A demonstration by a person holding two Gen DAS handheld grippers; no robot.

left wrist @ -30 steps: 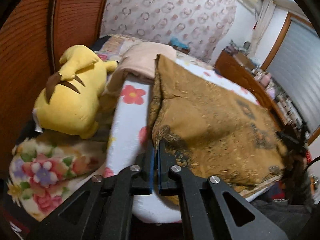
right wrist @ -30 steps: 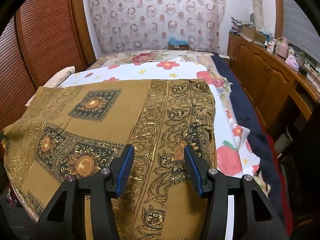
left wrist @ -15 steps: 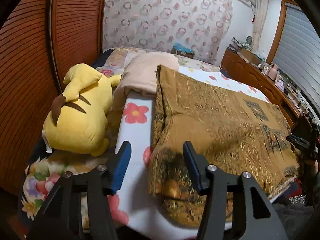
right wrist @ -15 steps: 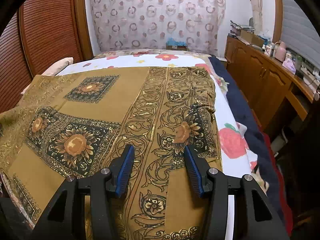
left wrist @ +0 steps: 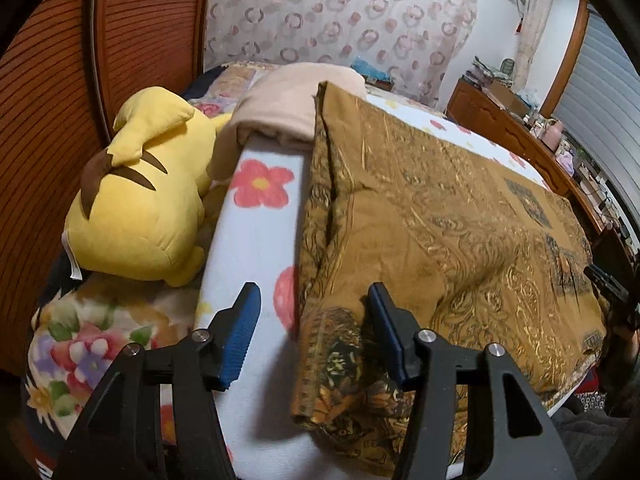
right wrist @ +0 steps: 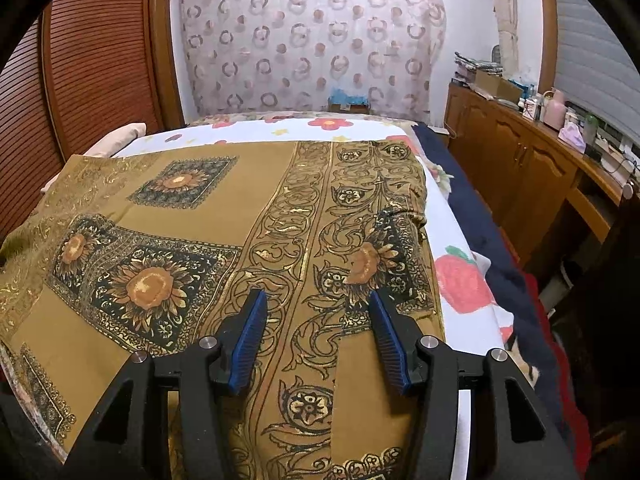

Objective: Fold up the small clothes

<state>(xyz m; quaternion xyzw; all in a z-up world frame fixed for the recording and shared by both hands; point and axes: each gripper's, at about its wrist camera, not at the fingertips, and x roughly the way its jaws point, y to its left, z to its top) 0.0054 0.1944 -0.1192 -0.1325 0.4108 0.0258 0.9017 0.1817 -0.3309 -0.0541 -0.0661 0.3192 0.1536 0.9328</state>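
A bedroom with a bed (left wrist: pixel 256 248) under a white flowered sheet is the working surface; a brown louvred wardrobe stands at the left of both frames. Nearest in the left wrist view, the left gripper (left wrist: pixel 310 334) has its jaws wide apart and holds nothing; the folded left edge of the brown patterned cloth (left wrist: pixel 440 240) lies between its blue pads. In my judgement it is placed there to take this edge for the next fold. In the right wrist view the right gripper (right wrist: pixel 316 340) is also wide open and empty, over the near border of the cloth (right wrist: pixel 248 216), which fills the lower and middle part of that frame. The cloth lies mostly flat on the bed, folded double along its left side, with a small wrinkle at its right edge. So one fold seems made and more remain.

Farther, at the left of the left view, a yellow plush toy (left wrist: pixel 140 208) lies beside the sheet, and a beige pillow (left wrist: pixel 296 96) touches the far corner of the cloth. Behind is a curtain (right wrist: pixel 312 40) with rings, and at the right a wooden cabinet (right wrist: pixel 520 168) carrying small items.
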